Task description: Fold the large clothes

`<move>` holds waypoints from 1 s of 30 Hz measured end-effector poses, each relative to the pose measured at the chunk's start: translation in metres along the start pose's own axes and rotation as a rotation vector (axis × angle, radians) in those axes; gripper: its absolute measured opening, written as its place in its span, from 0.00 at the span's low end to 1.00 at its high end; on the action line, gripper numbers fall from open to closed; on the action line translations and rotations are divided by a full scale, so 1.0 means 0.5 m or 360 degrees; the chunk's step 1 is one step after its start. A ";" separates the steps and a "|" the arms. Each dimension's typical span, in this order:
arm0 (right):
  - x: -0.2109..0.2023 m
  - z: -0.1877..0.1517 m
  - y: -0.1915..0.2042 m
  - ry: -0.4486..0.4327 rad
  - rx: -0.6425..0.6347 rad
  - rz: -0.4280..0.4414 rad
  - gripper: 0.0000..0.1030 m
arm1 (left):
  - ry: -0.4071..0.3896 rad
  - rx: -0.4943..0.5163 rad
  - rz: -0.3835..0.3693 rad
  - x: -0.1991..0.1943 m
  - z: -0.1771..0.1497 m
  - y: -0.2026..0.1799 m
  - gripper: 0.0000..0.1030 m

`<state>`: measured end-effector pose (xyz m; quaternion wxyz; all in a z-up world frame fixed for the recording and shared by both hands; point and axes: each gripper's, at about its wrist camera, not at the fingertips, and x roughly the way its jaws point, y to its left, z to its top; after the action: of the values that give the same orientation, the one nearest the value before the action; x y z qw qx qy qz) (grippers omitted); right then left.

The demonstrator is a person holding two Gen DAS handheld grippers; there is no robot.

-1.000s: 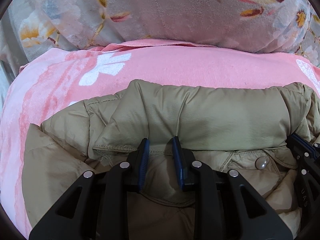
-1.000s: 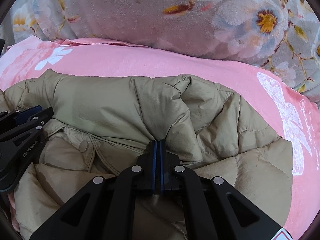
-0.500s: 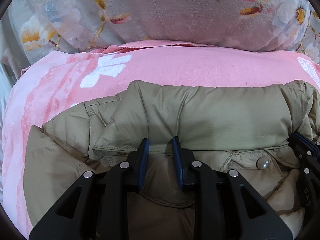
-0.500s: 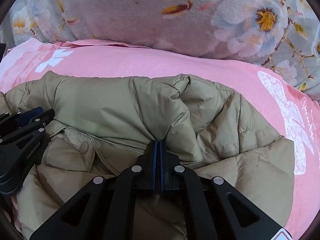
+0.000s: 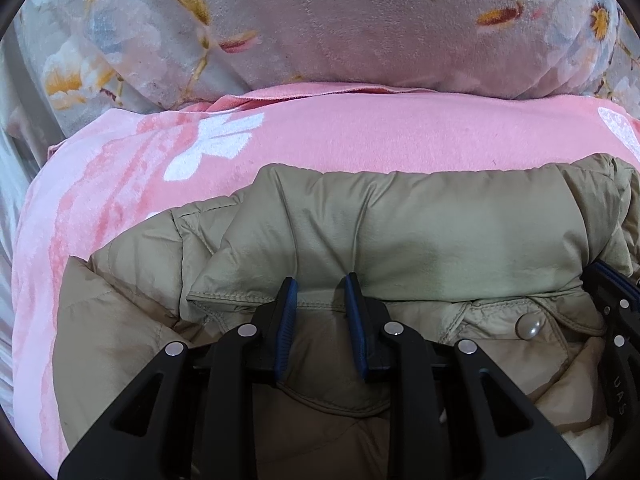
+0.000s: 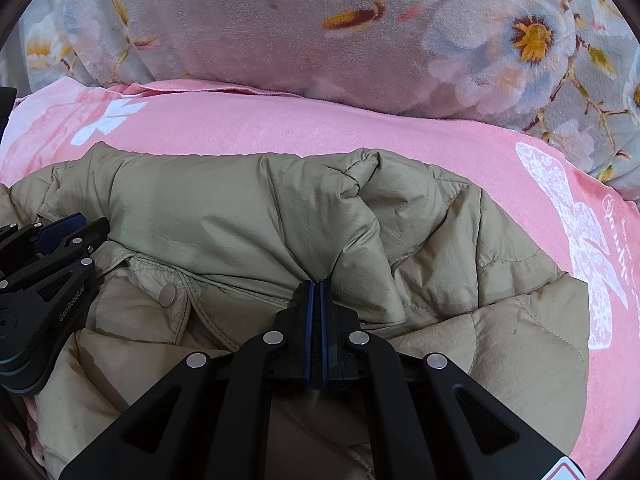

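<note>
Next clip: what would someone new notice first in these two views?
A puffy tan jacket fills the middle, lying on a pink blanket, with a grey flowered quilt heaped behind. The right gripper is shut at the jacket's folded edge; the left gripper stands slightly apart at the same edge.

Left hand-held gripper jaws slightly apart, right hand-held gripper closed

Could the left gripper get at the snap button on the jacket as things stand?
Probably yes. The snap button lies exposed on the jacket, just beside the left gripper, with nothing over it; the right gripper is shut on a fold farther along.
</note>
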<state>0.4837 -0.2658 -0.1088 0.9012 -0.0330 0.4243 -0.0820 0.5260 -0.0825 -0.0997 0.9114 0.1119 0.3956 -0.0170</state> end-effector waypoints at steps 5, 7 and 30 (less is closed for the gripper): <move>0.000 0.000 0.000 -0.0001 0.0003 0.0002 0.00 | -0.0004 0.0009 0.0015 0.000 0.000 -0.002 0.23; 0.002 0.003 -0.001 -0.0001 0.0016 0.0013 0.00 | -0.0005 0.0022 0.0039 0.002 0.001 -0.006 0.23; -0.581 -0.639 -0.379 0.0007 0.0663 0.0202 0.72 | 0.0205 -0.0394 -0.0264 -0.424 -0.531 0.353 0.91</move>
<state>0.0328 -0.3982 -0.0678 0.8909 0.1810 0.4014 -0.1110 0.2110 0.1351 -0.0880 0.8864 -0.0335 0.4602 -0.0360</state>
